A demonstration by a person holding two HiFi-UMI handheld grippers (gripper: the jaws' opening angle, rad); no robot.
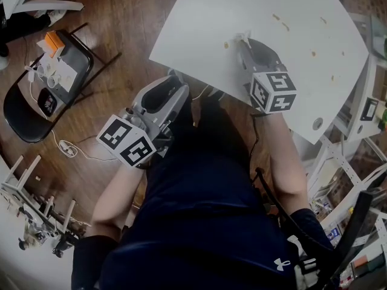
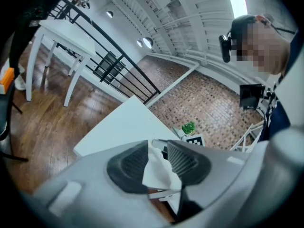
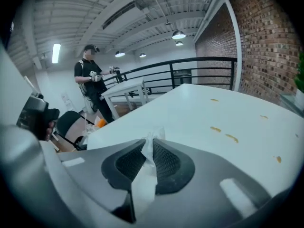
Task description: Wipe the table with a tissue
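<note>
Right tongs [image 1: 242, 40]: positioned over the white table [image 1: 199, 23], near its front edge, pointing away from the person. In the right gripper view the right tongs [image 3: 150, 145] are closed almost fully, with a narrow strip of tissue [image 3: 144, 182] pinched between the ribbed pads. The strip's crumpled tip stands up just past the pad ends and its tail hangs down behind them. Whether the tissue touches the table surface cannot be determined.

Left tongs [image 1: 176, 82]: held off the table, beside its near corner, above the wooden floor [image 1: 121, 23] and the person's lap. In the left gripper view the left tongs [image 2: 159, 148] stand wider than the right pair and are clamped on a bulkier wad of tissue [image 2: 160, 171] that fills the gap between the pads.

Table condition: several small brownish stains [image 3: 232, 137] mark the surface. In the head view one spot [image 1: 226, 44] lies just beside the tips of the right tongs, and others [image 1: 277, 17] lie further across the top, well apart from both tools.

Surroundings: a black folding chair [image 1: 24, 110] stands on the floor at the left and carries an orange object [image 1: 54, 41] and some white items. The right gripper view shows another person [image 3: 90, 77] standing in the background beside a second white table [image 3: 124, 88].
</note>
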